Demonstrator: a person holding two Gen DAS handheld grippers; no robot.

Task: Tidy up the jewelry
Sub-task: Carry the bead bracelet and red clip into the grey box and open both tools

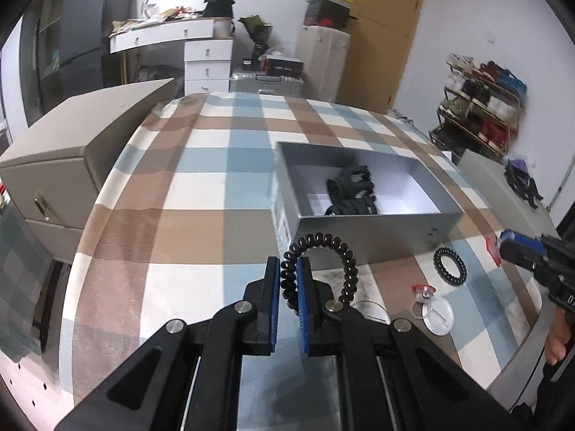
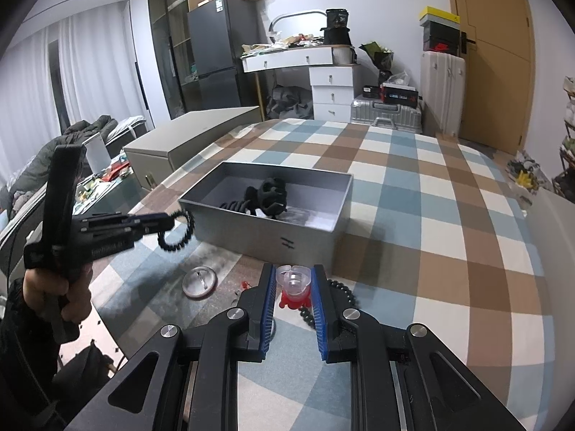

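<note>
My left gripper (image 1: 288,265) is shut on a black spiral hair tie (image 1: 325,242), which loops up in front of the grey box's (image 1: 377,231) near wall. From the right wrist view, the left gripper (image 2: 169,221) hangs above the checked cloth left of the grey box (image 2: 273,237), with the spiral hair tie (image 2: 179,233) dangling from it. Black hair pieces (image 2: 267,194) lie inside the box. My right gripper (image 2: 294,273) is shut on a red-and-clear plastic trinket (image 2: 294,283), low over the cloth before the box. A black bead string (image 2: 341,289) lies under it.
On the cloth lie a second black spiral tie (image 1: 449,265), a small red-and-clear ring (image 1: 424,292) and a round white badge (image 1: 438,314). A grey cabinet (image 1: 72,151) stands off the table's left edge. A hand (image 2: 72,298) grips the left tool.
</note>
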